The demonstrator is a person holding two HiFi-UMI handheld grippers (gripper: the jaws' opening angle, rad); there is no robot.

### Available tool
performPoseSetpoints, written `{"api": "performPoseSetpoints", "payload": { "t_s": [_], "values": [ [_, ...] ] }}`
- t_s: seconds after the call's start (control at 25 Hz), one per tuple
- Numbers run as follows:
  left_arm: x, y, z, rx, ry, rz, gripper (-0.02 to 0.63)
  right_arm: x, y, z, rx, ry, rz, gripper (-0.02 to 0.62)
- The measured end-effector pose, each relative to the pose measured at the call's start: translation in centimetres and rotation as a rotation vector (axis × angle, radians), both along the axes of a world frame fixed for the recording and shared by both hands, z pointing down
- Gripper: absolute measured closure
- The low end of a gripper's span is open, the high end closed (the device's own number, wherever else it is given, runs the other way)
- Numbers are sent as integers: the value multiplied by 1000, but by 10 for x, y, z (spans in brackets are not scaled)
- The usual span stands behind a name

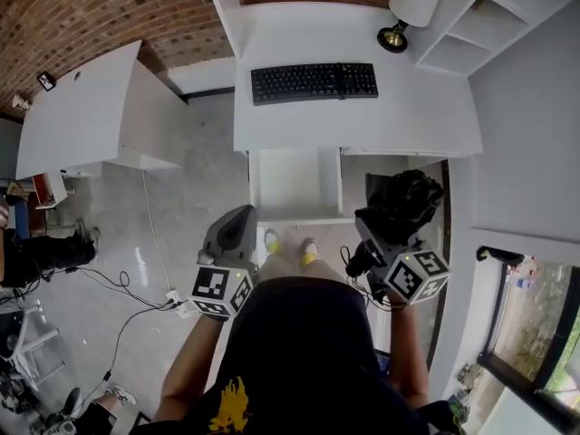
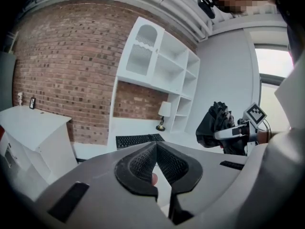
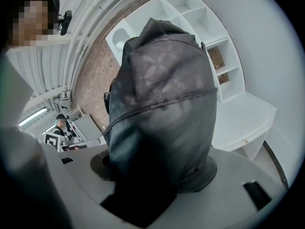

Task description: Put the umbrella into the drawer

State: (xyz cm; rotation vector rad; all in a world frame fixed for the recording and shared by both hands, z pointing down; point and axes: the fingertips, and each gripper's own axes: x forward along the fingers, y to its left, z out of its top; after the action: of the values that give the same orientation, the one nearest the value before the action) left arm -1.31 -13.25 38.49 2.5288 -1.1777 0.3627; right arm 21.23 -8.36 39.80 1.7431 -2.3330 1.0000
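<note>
A folded black umbrella [image 1: 405, 202] is held in my right gripper [image 1: 385, 234], which is shut on it, to the right of the open white drawer [image 1: 255, 188] under the desk. In the right gripper view the umbrella [image 3: 162, 104] fills the middle and hides most of the jaws of the right gripper [image 3: 155, 178]. My left gripper [image 1: 241, 220] hangs just left of the drawer's front, shut with nothing in it. In the left gripper view, the pads of the left gripper [image 2: 156, 146] meet, and the umbrella [image 2: 214, 125] shows at the right.
The white desk [image 1: 426, 107] carries a black keyboard [image 1: 314, 82] and a lamp [image 1: 410, 7]. White shelves [image 1: 471, 25] stand at the back right. A white cabinet [image 1: 91, 107] is at the left; cables [image 1: 127, 288] lie on the floor. The person's feet [image 1: 290, 245] are by the drawer front.
</note>
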Motion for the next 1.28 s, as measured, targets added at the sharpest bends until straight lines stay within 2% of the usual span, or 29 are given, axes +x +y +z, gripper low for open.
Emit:
{"api": "performPoseSetpoints", "payload": {
  "t_s": [0.24, 0.4, 0.56, 0.76, 0.92, 1.08, 1.28],
  "values": [
    [-35, -31, 21, -42, 64, 23, 589, -45, -28, 5, -33, 52, -15, 327],
    [-49, -42, 44, -87, 117, -1, 589, -70, -57, 21, -56, 83, -83, 327],
    [-41, -34, 83, -169, 94, 4, 589, -82, -67, 44, -79, 51, -130, 327],
    [-47, -45, 122, -244, 89, -48, 589, -108, -85, 85, -135, 162, -283, 327],
    [-40, -62, 138, -246, 54, -56, 589, -118, -103, 107, -133, 197, -366, 327],
    [-27, -68, 148, -256, 64, -70, 589, -120, -116, 129, -143, 218, -434, 327],
    [-9, -82, 173, -253, 51, -66, 589, -112, -131, 171, -185, 304, -494, 330]
  ]
}}
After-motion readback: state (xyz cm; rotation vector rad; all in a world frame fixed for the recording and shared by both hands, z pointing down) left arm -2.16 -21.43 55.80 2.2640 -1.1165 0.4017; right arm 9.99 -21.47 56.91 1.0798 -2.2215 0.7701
